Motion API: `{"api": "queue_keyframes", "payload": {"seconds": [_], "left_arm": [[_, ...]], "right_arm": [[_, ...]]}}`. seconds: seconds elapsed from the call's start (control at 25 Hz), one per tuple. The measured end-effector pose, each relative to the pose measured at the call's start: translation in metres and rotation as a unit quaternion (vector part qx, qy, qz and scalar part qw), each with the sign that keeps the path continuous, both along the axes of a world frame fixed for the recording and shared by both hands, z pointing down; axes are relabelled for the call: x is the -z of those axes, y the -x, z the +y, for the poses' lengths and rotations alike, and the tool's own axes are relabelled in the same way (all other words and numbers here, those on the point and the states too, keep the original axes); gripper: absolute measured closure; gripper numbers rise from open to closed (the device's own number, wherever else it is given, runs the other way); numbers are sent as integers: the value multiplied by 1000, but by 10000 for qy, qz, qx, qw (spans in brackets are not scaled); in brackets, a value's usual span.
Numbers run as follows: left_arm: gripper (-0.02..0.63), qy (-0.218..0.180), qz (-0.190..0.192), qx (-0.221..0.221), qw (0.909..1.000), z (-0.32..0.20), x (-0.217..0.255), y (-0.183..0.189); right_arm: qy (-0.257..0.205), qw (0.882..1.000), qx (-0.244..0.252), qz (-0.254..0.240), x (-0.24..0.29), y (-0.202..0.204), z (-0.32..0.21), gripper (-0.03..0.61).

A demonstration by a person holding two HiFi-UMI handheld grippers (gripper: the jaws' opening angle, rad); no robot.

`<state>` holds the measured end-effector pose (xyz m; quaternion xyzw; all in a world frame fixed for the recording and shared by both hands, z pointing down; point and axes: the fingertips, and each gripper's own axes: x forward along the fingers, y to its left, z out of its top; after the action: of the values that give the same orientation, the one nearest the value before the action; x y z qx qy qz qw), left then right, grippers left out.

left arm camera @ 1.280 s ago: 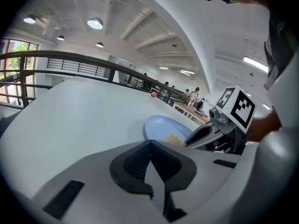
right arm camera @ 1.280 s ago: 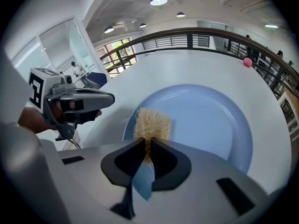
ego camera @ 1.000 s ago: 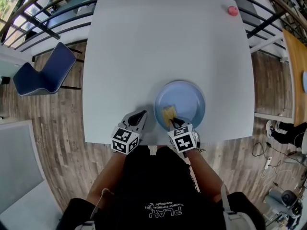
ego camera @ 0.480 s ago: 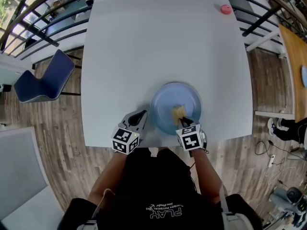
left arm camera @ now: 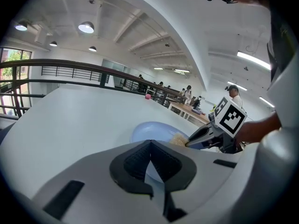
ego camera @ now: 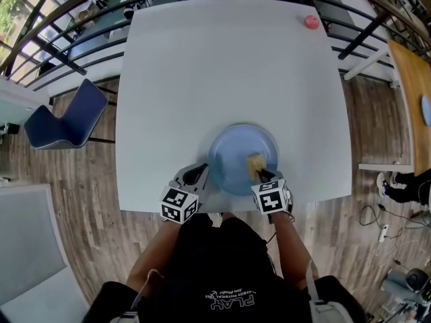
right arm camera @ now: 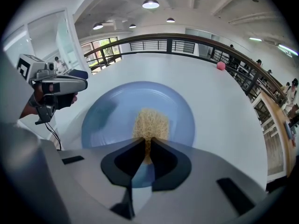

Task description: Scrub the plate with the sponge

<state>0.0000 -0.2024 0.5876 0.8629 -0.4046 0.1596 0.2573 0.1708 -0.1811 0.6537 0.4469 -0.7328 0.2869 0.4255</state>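
Observation:
A light blue plate (ego camera: pixel 232 150) lies near the front edge of the white table (ego camera: pixel 202 73). My right gripper (ego camera: pixel 261 173) is shut on a tan fibrous sponge (ego camera: pixel 255 162), which presses on the plate's right-hand part. The right gripper view shows the sponge (right arm camera: pixel 150 122) sticking out past the jaws onto the plate (right arm camera: pixel 112 111). My left gripper (ego camera: pixel 202 172) sits at the plate's near-left rim. In the left gripper view its jaws (left arm camera: pixel 150 143) meet on that rim, with the plate (left arm camera: pixel 149 129) and the sponge (left arm camera: pixel 179 139) just beyond.
A small pink ball (ego camera: pixel 311 21) rests at the table's far right corner. A blue chair (ego camera: pixel 64 116) stands on the wooden floor to the left. A dark railing (ego camera: pixel 81 39) runs behind the table. A wooden table (ego camera: pixel 414 93) lies to the right.
My right gripper has carried the sponge across the plate from its near-left part to its right part. The plate now touches my left gripper's tips.

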Motion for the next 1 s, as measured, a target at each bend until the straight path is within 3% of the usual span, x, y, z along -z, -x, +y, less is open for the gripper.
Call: {"api": "queue_keyframes", "payload": {"seconds": [0.12,0.32,0.6,0.8,1.0], "left_arm": [[601,-73,-18,25,10000,-1,4,-4],[601,-261,175,115,9994,-5,30,-12],[601,-1021,271,102,9944,-30,91,-25],[601,-1620,368,-58,9861,-45,145,-45],[601,-1959,459,-112,9795,-47,181,-55]], "right_arm": [[-327,9990,-122,-275,9,0,-9,534],[-1324,9875,-254,-813,57,6,-30,534],[-2605,9534,-132,-1518,143,24,-52,534],[-3397,9290,-36,-1470,199,26,-58,534],[-3690,9175,-120,-1479,230,23,-55,534]]}}
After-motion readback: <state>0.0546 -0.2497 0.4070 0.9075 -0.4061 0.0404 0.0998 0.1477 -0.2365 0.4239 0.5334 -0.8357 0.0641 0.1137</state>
